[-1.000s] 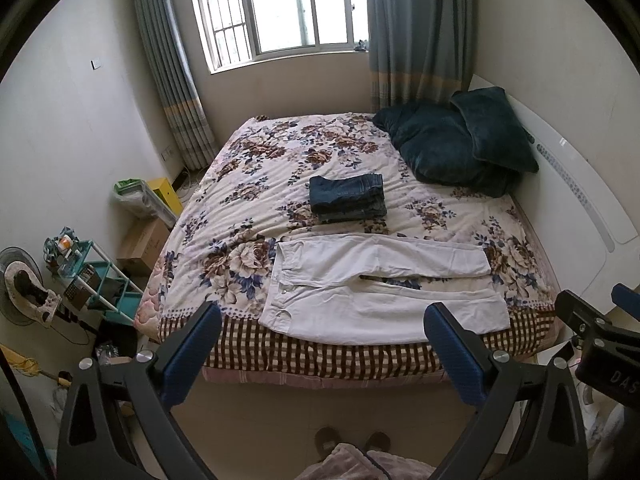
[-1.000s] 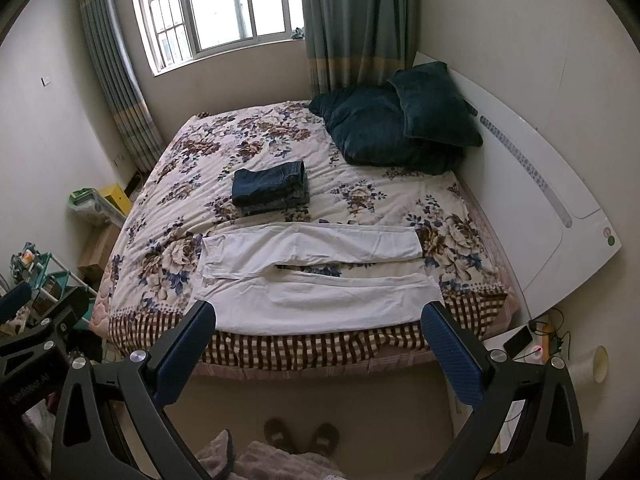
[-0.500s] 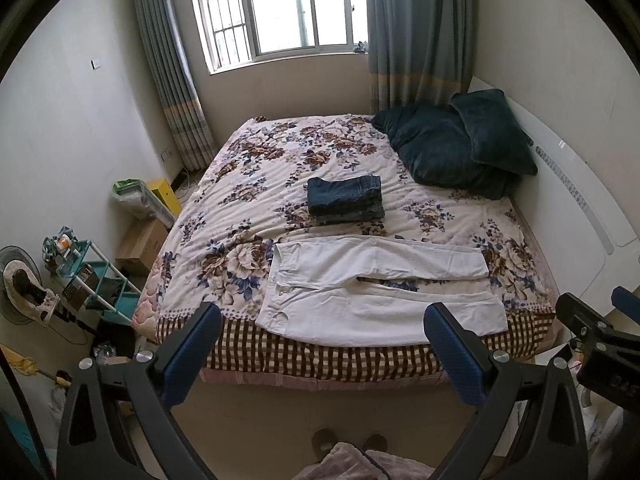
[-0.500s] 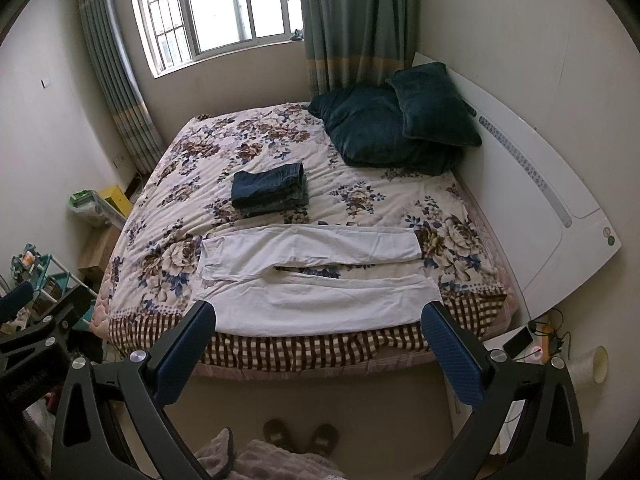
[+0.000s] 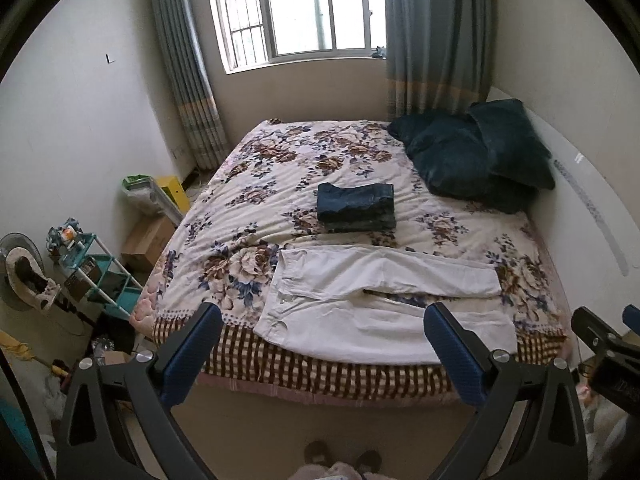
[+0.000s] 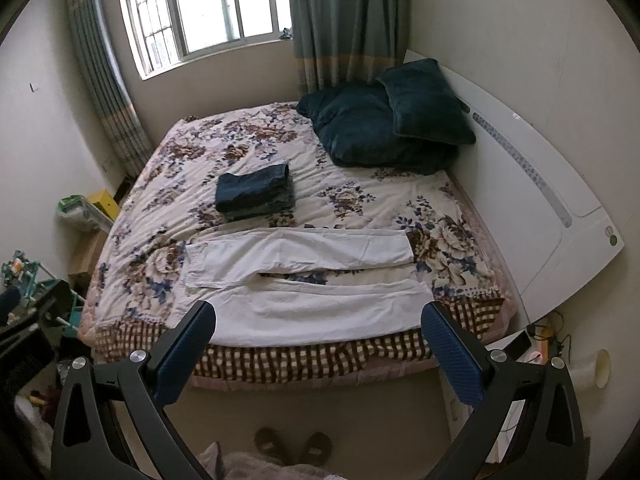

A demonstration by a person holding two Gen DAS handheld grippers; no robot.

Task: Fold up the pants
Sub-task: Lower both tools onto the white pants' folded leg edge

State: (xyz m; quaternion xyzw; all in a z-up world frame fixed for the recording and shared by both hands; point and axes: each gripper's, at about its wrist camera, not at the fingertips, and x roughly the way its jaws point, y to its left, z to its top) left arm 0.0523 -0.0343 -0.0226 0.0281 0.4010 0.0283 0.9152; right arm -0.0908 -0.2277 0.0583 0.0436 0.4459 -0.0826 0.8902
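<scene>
Our fingers [image 5: 192,354] on the left gripper [image 5: 322,354] and the right gripper [image 6: 320,354] are spread wide and grasp nothing, held above the floor short of the bed [image 5: 256,184]. We see the white pants [image 6: 304,280] laid flat along its near edge, legs slightly apart, waist to our left. Beyond them sit dark pillows [image 6: 384,128] by the headboard and folded jeans [image 5: 356,208].

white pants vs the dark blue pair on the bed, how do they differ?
The white pants lie spread flat, legs apart, by the bed's near edge; the dark blue pants sit folded into a compact stack farther back, mid-bed. White pair covers far more area. Both rest on the floral quilt, untouched by either gripper.
</scene>
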